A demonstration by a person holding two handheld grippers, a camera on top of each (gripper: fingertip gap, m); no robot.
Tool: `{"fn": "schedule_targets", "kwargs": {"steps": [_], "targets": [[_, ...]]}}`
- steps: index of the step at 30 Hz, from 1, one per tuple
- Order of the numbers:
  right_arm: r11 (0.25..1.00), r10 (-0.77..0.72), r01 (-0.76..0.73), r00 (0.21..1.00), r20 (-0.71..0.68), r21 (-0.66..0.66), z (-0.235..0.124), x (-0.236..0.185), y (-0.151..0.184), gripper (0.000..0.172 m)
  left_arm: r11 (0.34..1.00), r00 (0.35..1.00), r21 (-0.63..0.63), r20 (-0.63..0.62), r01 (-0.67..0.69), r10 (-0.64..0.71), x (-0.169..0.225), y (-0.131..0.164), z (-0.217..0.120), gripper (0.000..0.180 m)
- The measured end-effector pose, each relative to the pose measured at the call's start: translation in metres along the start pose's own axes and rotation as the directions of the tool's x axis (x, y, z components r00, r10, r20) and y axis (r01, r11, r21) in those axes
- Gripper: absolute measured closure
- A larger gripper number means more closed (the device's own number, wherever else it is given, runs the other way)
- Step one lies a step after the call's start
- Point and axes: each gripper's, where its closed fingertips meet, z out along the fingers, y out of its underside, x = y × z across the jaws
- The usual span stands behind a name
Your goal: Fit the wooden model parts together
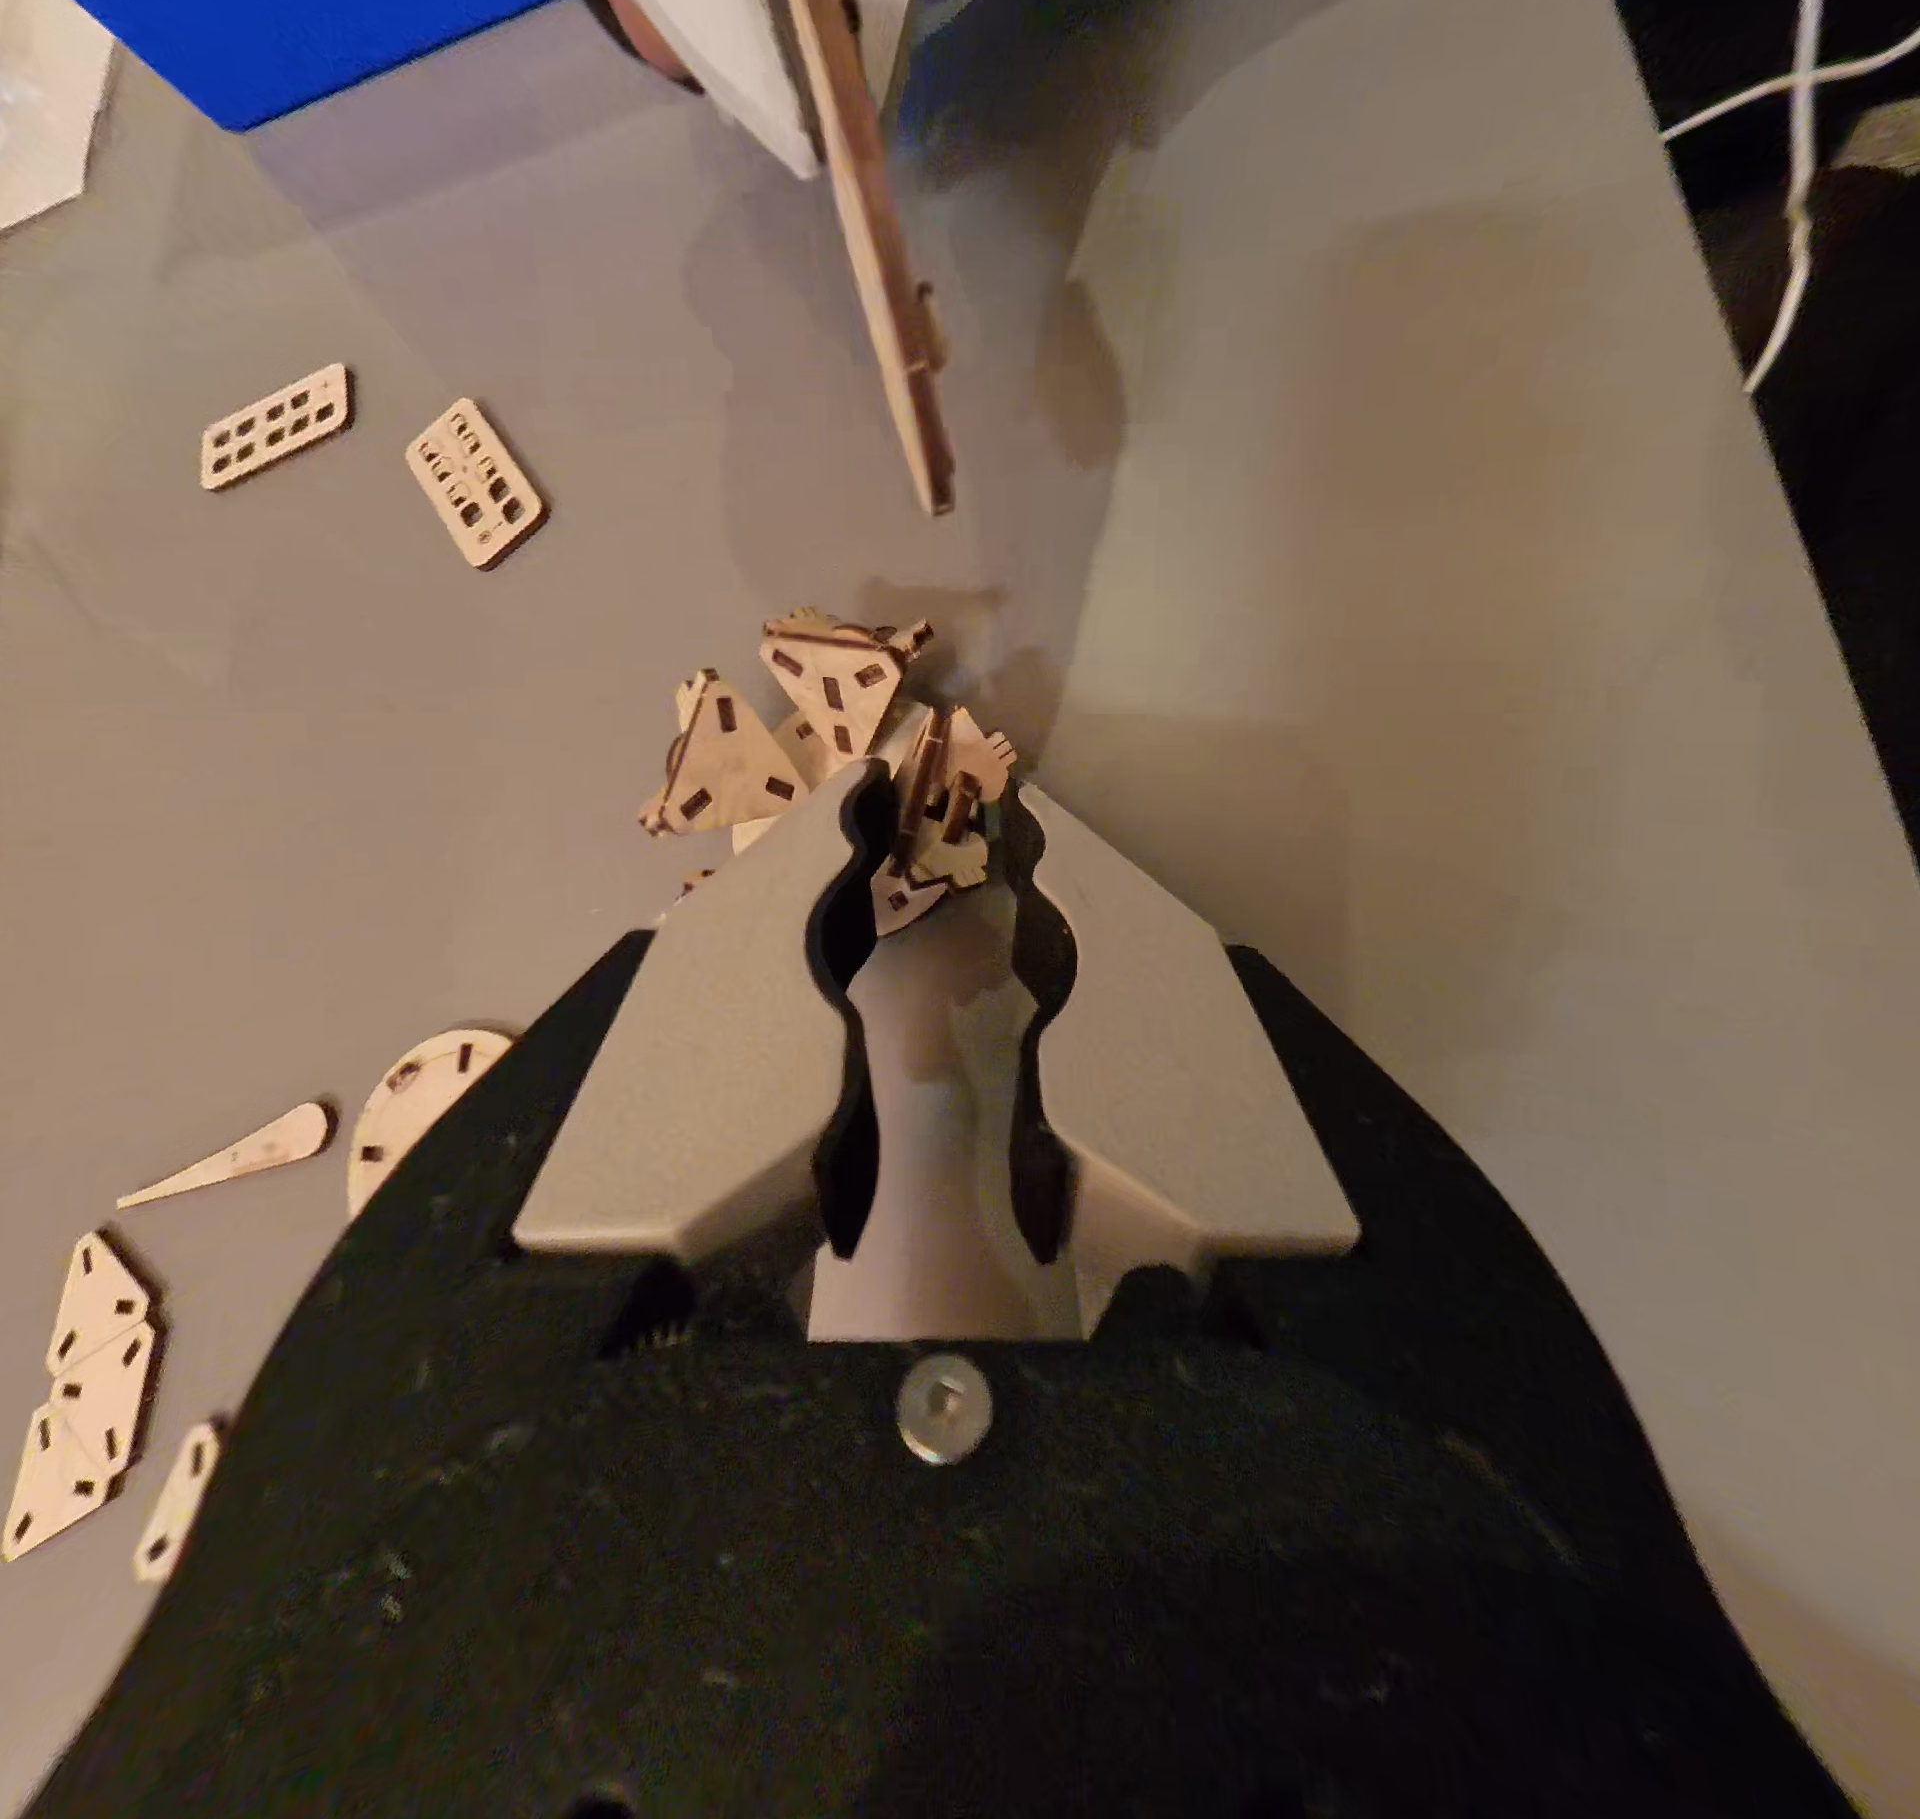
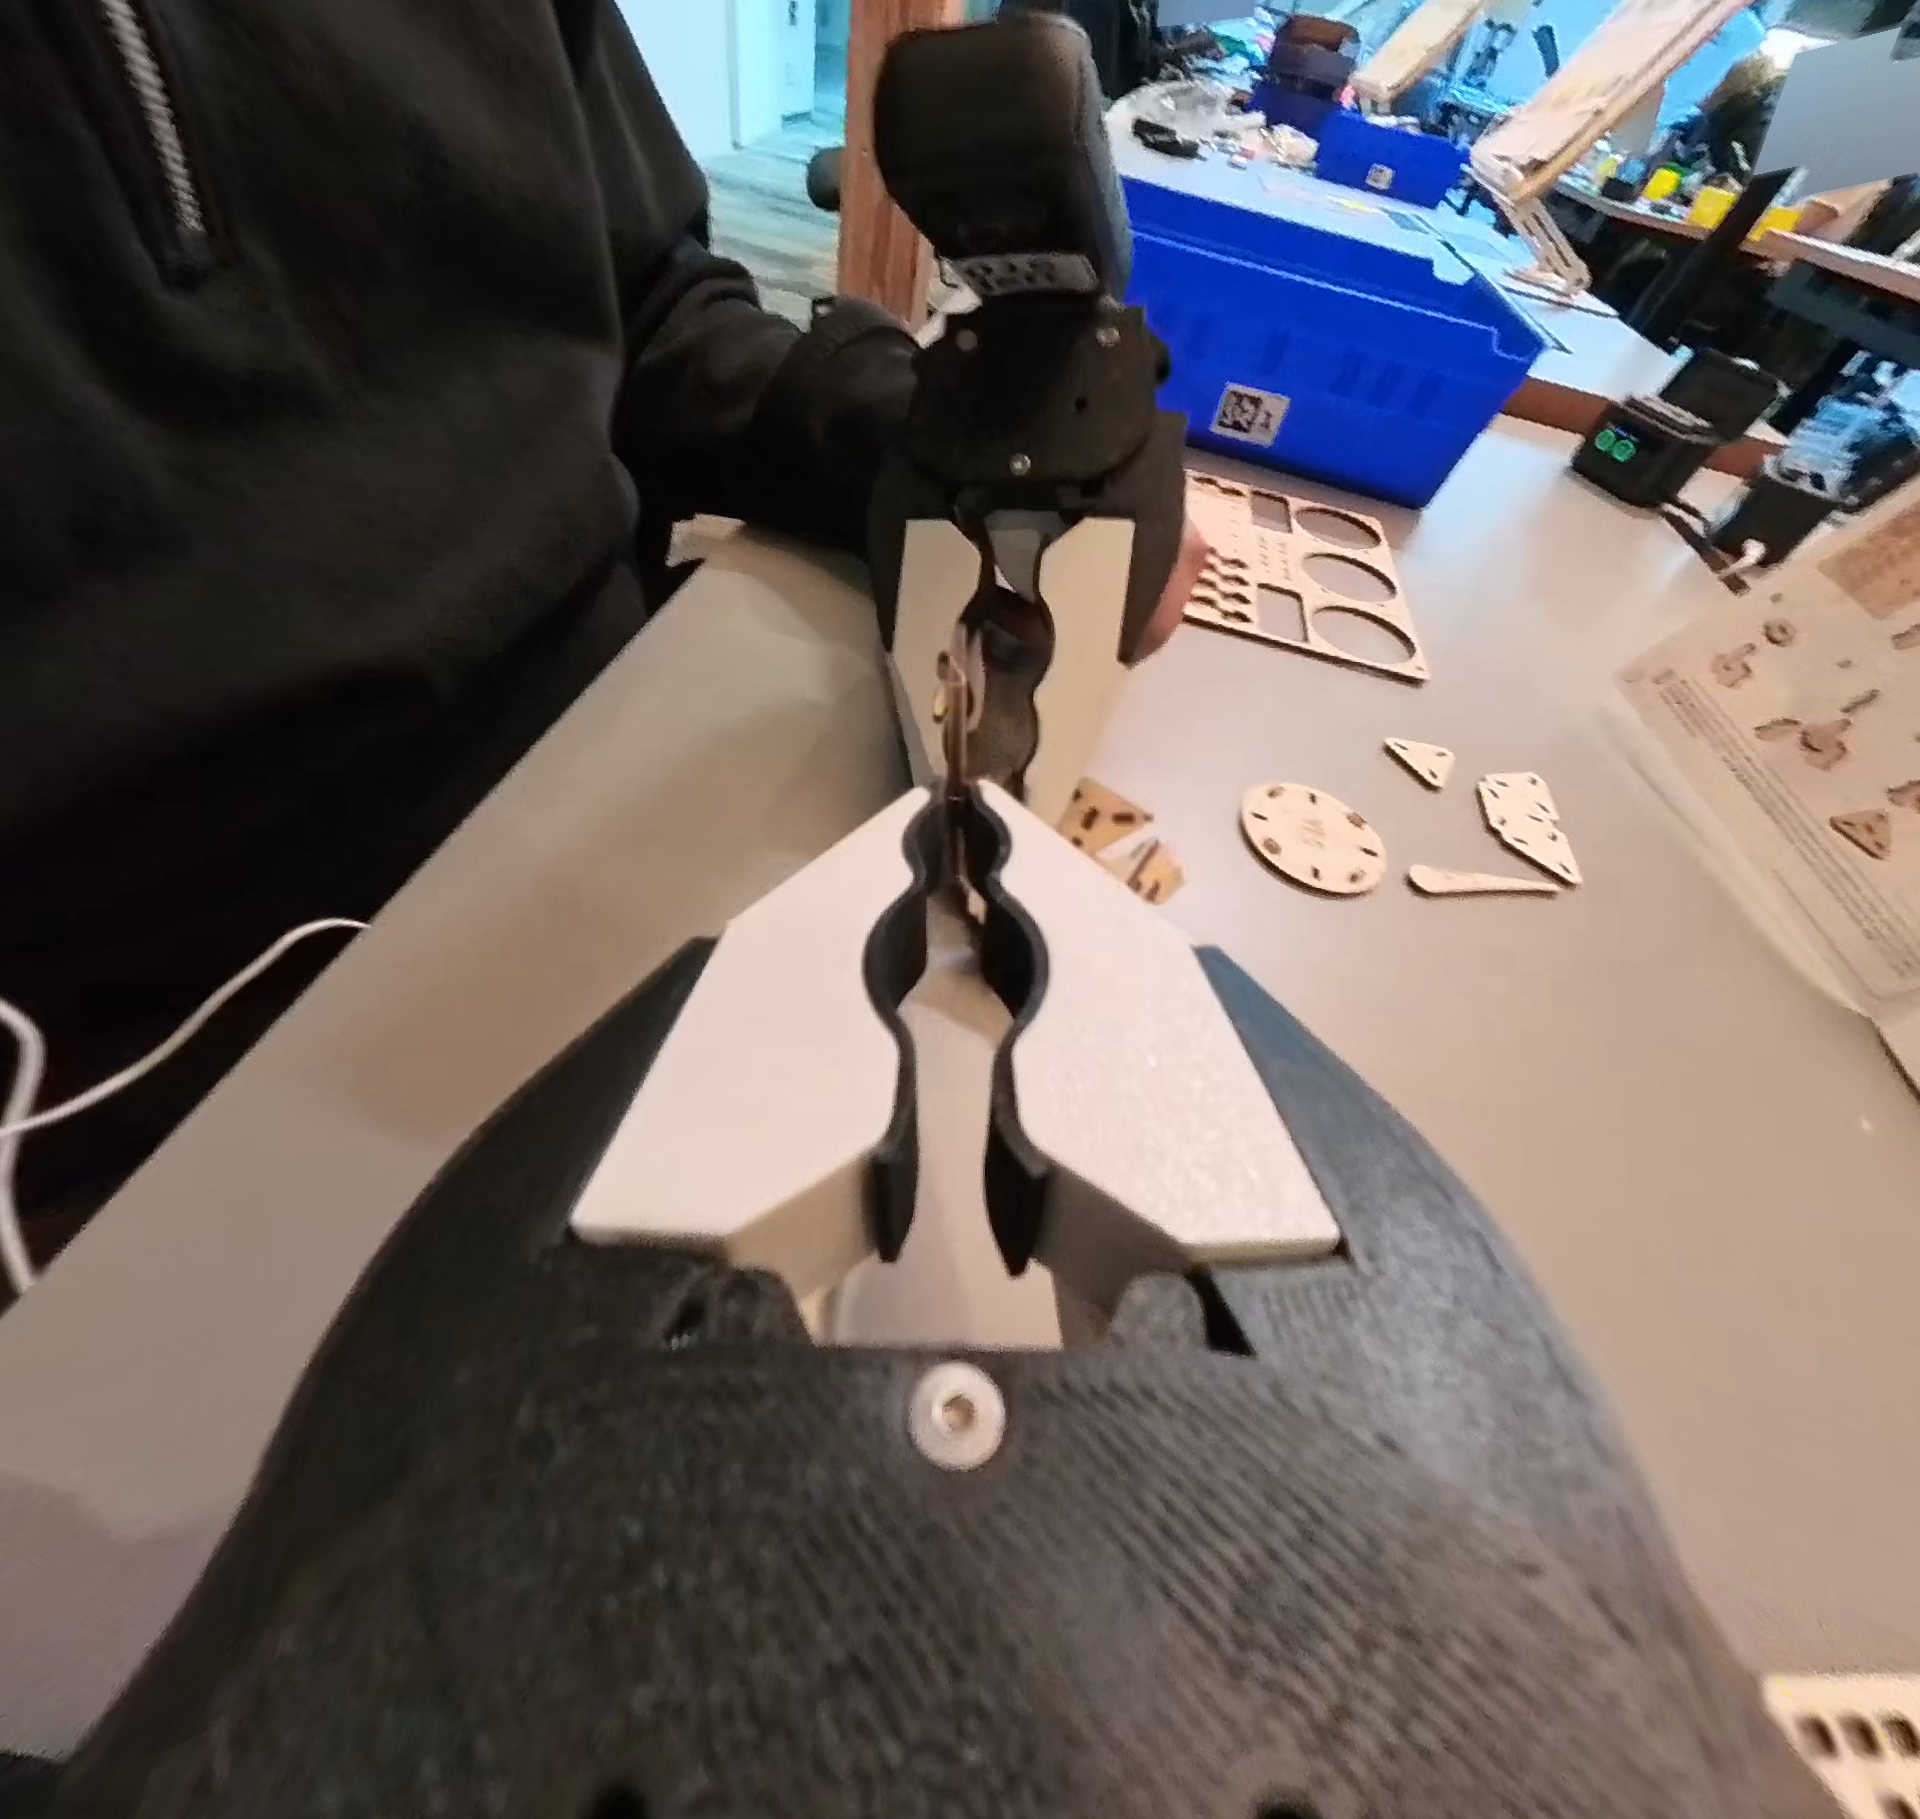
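- Two grippers meet near the table (image 1: 1351, 522) edge. The left gripper (image 1: 940, 803) points down at a small wooden assembly (image 1: 821, 699) of slotted triangular panels.
- Its jaws stand narrowly apart and are clamped on one upright panel, with a pad against each side as far as we can see. We judge that this grip on a standing panel steadies the assembly, which appears to rest on the table.
- The right gripper (image 2: 951, 813) has its jaws together on a thin wooden strip (image 1: 873, 242), nipped at the fingertips.
- The strip is held by one end, so its free end hangs clear, just above the assembly and apart from it.
- Loose parts lie well apart from both grippers, probably spread flat so each stays easy to see: two slotted plates (image 1: 275, 424), a disc (image 2: 1311, 839) and a teardrop piece (image 1: 229, 1156).
- The left wrist view alone shows the strip along its full length, the gap below its tip, and the panel between the pads.
- The right wrist view shows the strip only edge-on. It adds the left gripper's body, a person's dark jacket (image 2: 312, 315), a cut-out sheet (image 2: 1309, 574), a printed leaflet (image 2: 1766, 751) and the front of the blue bin (image 2: 1330, 315).
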Motion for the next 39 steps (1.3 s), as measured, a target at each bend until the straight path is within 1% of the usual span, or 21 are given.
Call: {"fn": "schedule_targets", "kwargs": {"steps": [3,5,7,8,12,14,17,20,22,24,27,29,32,33,35,37,39], "targets": [[0.998,0.056,-0.057,0.998,0.038,0.021,0.005,-0.003,-0.002,0.172,1.000,1.000,0.012,-0.018,0.010,-0.010,0.003,-0.001,0.000,0.164],[0.979,0.201,-0.201,0.978,0.048,0.004,0.009,0.001,0.005,0.172,1.000,0.999,0.021,-0.025,0.020,-0.020,0.003,-0.002,0.000,0.164],[0.924,0.381,-0.381,0.923,0.060,-0.007,0.010,0.007,0.010,0.172,0.998,0.999,0.045,-0.030,0.039,-0.037,0.002,-0.006,-0.002,0.165],[0.895,0.443,-0.445,0.894,0.066,0.015,0.010,0.011,0.008,0.172,0.996,0.998,0.066,-0.038,0.055,-0.052,0.001,-0.009,-0.003,0.165],[0.766,0.622,-0.629,0.777,0.092,0.135,0.002,0.027,0.000,0.172,0.983,0.991,0.142,-0.077,0.119,-0.109,0.000,-0.019,-0.012,0.167],[0.725,0.661,-0.667,0.744,0.097,0.174,-0.004,0.033,0.000,0.171,0.980,0.990,0.150,-0.081,0.127,-0.116,-0.001,-0.020,-0.014,0.167],[0.709,0.669,-0.675,0.736,0.107,0.204,-0.010,0.037,-0.002,0.172,0.972,0.988,0.190,-0.091,0.139,-0.124,0.001,-0.027,-0.018,0.167],[0.680,0.664,-0.684,0.727,0.173,0.262,-0.013,0.036,-0.016,0.172,0.929,0.968,0.285,-0.158,0.234,-0.195,0.000,-0.042,-0.029,0.167],[0.652,0.683,-0.703,0.707,0.182,0.284,-0.015,0.038,-0.019,0.172,0.868,0.926,0.348,-0.261,0.353,-0.272,-0.002,-0.051,-0.039,0.166],[0.615,0.714,-0.731,0.675,0.186,0.297,-0.016,0.040,-0.017,0.171,0.793,0.860,0.378,-0.386,0.477,-0.333,-0.004,-0.058,-0.050,0.167],[0.548,0.758,-0.772,0.621,0.197,0.323,-0.019,0.044,-0.013,0.172,0.702,0.764,0.374,-0.516,0.607,-0.386,-0.008,-0.061,-0.061,0.167],[0.521,0.756,-0.778,0.611,0.234,0.351,-0.022,0.044,-0.018,0.172,0.660,0.714,0.349,-0.555,0.666,-0.427,-0.012,-0.059,-0.061,0.167],[0.501,0.764,-0.787,0.598,0.244,0.359,-0.023,0.045,-0.018,0.172,0.617,0.647,0.299,-0.598,0.728,-0.474,-0.015,-0.055,-0.058,0.167],[0.504,0.770,-0.790,0.594,0.231,0.349,-0.021,0.045,-0.015,0.172,0.611,0.636,0.285,-0.595,0.739,-0.492,-0.016,-0.052,-0.056,0.167],[0.510,0.783,-0.795,0.587,0.204,0.327,-0.018,0.045,-0.009,0.172,0.618,0.632,0.255,-0.571,0.744,-0.524,-0.018,-0.045,-0.051,0.167],[0.500,0.797,-0.807,0.571,0.196,0.315,-0.016,0.046,-0.005,0.172,0.621,0.617,0.215,-0.559,0.753,-0.554,-0.017,-0.039,-0.046,0.167],[0.483,0.811,-0.819,0.552,0.195,0.310,-0.015,0.047,-0.001,0.172,0.607,0.590,0.186,-0.563,0.772,-0.579,-0.017,-0.035,-0.043,0.166]]}}
